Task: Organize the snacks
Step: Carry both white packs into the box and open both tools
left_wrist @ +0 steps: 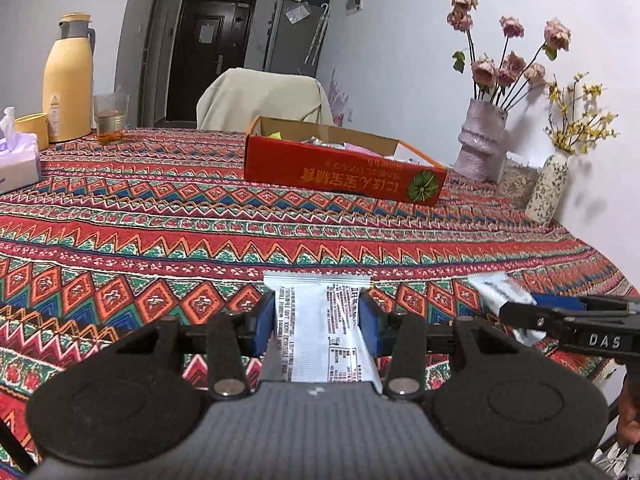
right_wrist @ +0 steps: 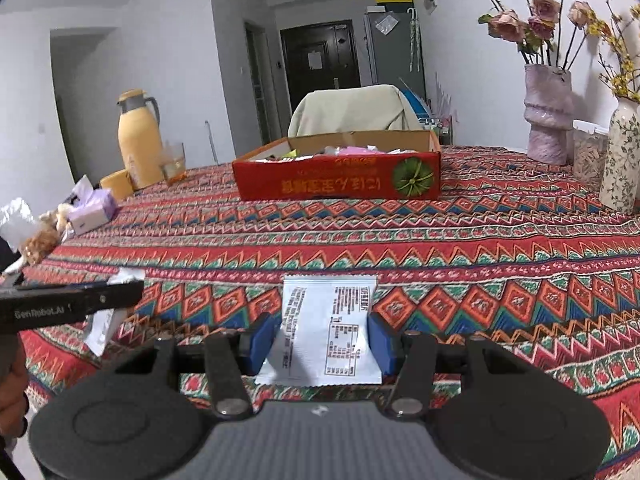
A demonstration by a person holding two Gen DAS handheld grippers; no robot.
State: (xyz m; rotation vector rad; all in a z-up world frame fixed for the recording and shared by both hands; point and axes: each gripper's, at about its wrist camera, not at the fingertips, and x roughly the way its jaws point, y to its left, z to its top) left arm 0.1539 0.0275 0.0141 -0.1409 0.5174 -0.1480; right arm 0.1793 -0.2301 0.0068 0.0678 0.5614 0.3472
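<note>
My left gripper (left_wrist: 318,322) is shut on a white snack packet (left_wrist: 320,320), its blue pads pressing both sides. My right gripper (right_wrist: 326,340) is shut on a second white snack packet (right_wrist: 326,332) with black print. Each gripper shows in the other's view: the right gripper (left_wrist: 520,308) at the right edge with its packet (left_wrist: 496,286), the left gripper (right_wrist: 116,294) at the left edge with its packet (right_wrist: 104,326). A red cardboard box (left_wrist: 340,172) (right_wrist: 336,180), open on top with several snacks inside, stands ahead of both grippers on the patterned tablecloth (left_wrist: 160,220).
A yellow thermos (left_wrist: 68,80), a glass (left_wrist: 111,114) and a tissue pack (left_wrist: 18,156) stand at the far left. Two vases with flowers (left_wrist: 482,140) (left_wrist: 548,188) stand at the right by the wall. A chair draped in cloth (left_wrist: 264,98) is behind the table.
</note>
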